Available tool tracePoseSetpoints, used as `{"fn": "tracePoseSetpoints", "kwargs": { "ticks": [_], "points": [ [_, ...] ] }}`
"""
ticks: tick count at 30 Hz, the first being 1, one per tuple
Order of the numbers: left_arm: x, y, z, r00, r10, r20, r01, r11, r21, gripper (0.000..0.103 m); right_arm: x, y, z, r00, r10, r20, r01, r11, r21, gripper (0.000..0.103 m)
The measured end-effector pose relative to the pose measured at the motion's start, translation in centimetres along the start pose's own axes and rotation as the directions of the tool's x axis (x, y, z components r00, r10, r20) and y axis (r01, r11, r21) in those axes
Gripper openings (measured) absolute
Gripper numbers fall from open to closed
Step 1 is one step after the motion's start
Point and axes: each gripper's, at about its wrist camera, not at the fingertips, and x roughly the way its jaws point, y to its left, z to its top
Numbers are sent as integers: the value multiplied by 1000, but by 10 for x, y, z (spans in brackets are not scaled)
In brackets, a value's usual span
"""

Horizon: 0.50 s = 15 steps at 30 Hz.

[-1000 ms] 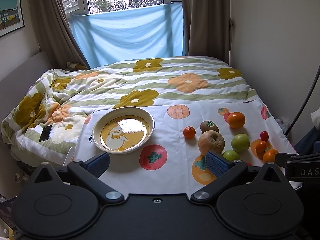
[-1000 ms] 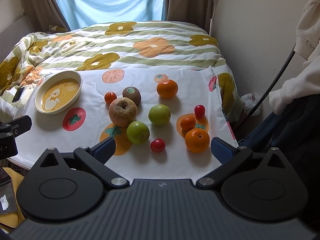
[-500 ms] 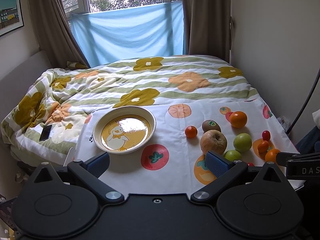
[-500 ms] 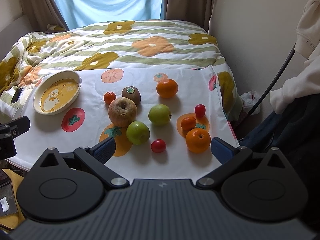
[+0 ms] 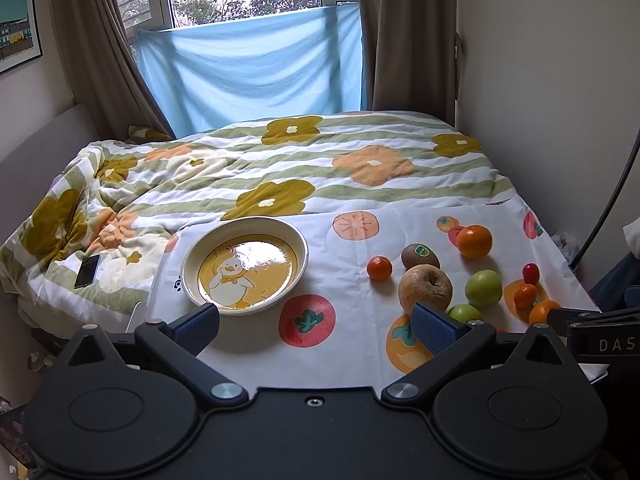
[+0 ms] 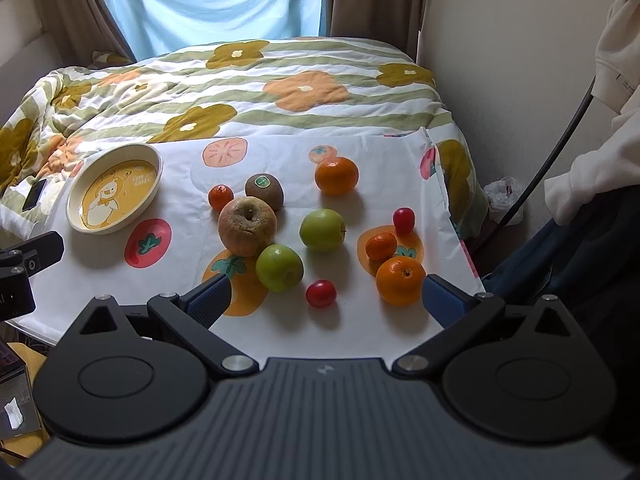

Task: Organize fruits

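On the bed (image 6: 280, 80), over the flowered quilt, a white cloth (image 6: 192, 280) printed with fruit carries everything the task concerns. The plate (image 6: 154, 168) with a duck picture sits at the cloth's left end with nothing in it. The fruit lies loose to the right of it, well apart from the plate: a large brownish apple (image 6: 247, 226) touching a kiwi (image 6: 264, 189) behind it, a green apple (image 6: 279, 267) against its near side, a second green apple (image 6: 322, 229) just beside, a far orange (image 6: 336, 175), a near orange (image 6: 400, 281), two small mandarins (image 6: 220, 196) (image 6: 380, 246), and two red tomatoes (image 6: 321, 293) (image 6: 403, 220). The left gripper (image 5: 315, 324) hangs low at the near edge with its jaws wide apart and nothing between them, aimed between plate and fruit. The right gripper (image 6: 325, 299) is likewise spread wide and unladen, poised over the near edge, with the nearer tomato and near orange lying in the line of its jaws. Judgement: no fruit has yet been placed; the work stands at the first approach and pick. The next move calls for lowering one gripper over a single fruit and closing gently, as round fruit on soft bedding is likely to roll.
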Motion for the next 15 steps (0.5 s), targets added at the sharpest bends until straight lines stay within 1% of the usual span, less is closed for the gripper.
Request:
{"fn": "tracePoseSetpoints", "kwargs": {
  "ticks": [15],
  "points": [
    [0,-1,5,1000,-4,6,4,1000,-2,103,-1,-2,1,1000,7,-2,-7,1000,3,103]
  ]
}}
